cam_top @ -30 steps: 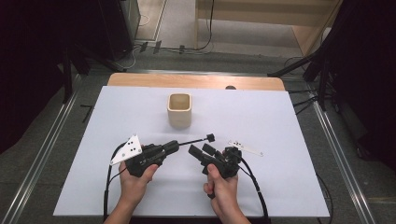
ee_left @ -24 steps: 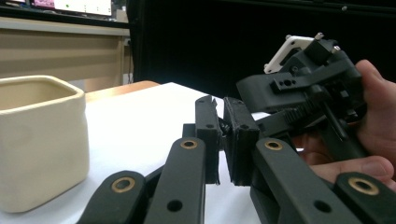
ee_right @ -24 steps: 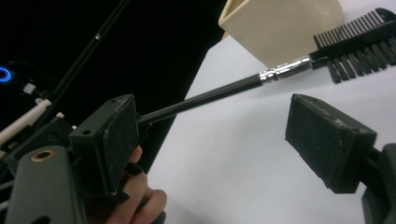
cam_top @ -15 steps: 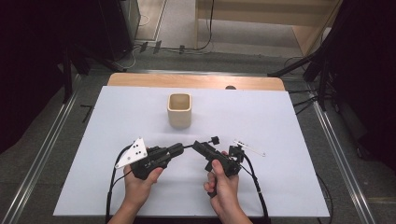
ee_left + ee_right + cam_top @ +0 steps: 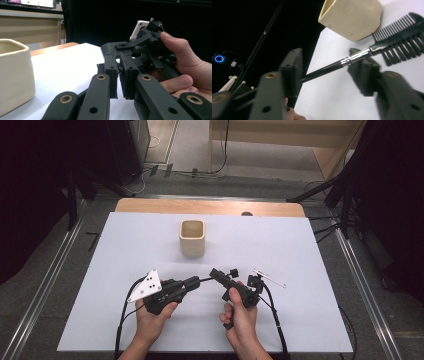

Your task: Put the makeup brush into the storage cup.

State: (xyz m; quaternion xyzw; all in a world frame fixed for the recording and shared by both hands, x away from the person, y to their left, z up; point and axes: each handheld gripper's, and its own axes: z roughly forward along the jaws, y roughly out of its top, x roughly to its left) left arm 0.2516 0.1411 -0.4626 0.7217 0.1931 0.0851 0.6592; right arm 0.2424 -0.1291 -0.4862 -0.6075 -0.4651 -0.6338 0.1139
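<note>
The left gripper (image 5: 196,281) has its jaws clenched on nothing. The right gripper (image 5: 325,67) has just been closing; a small brush (image 5: 352,58) (with a comb side) lies between its released jaws, near the cup (image 5: 192,238) on the table (image 5: 300,245).

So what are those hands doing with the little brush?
A person holds a tool in each hand over the white table. The left tool is shut on the thin handle of a small comb brush. The right tool has just been closing its jaws around that handle, but they aren't pressing on it yet. A cream cup stands just beyond, untouched.
</note>
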